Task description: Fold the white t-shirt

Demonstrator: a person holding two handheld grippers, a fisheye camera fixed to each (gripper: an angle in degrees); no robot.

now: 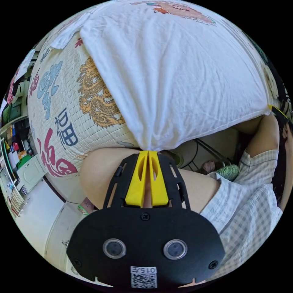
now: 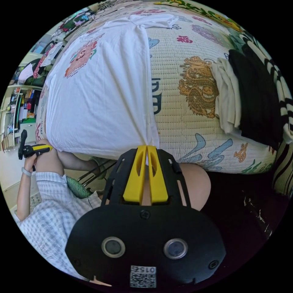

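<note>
1. Yellow fingers of the left gripper (image 1: 148,151) are sitting closest to the lens in the left gripper view, and I am seeing them pressed together on a bunched corner of the white t-shirt (image 1: 171,76) at its hem.
2. Moving rightward in that view, the hem is running taut toward a yellow tip at the far edge, which I take to be the other gripper.
3. In the right gripper view, the right gripper (image 2: 146,148) is likewise clamping its fingers on the opposite hem corner, cloth gathered between them.
4. The shirt is lying print-up on the bed (image 2: 183,100), its hem end lifted off the near edge and stretched between my two holds, collar end resting flat farther away.
5. I judge the step in hand to be carrying the hem up toward the collar. To do it well I am keeping both corners level and evenly tensioned, so the fold line is landing straight and no slack is pooling in the middle.
6. Left gripper view is giving me the dragon pattern beside the shirt's left edge and shelves beyond the bed.
7. Right gripper view is adding a folded cream garment (image 2: 227,97) and a black garment (image 2: 256,100) stacked well apart from the shirt, plus a person's checked sleeve (image 2: 52,198).
</note>
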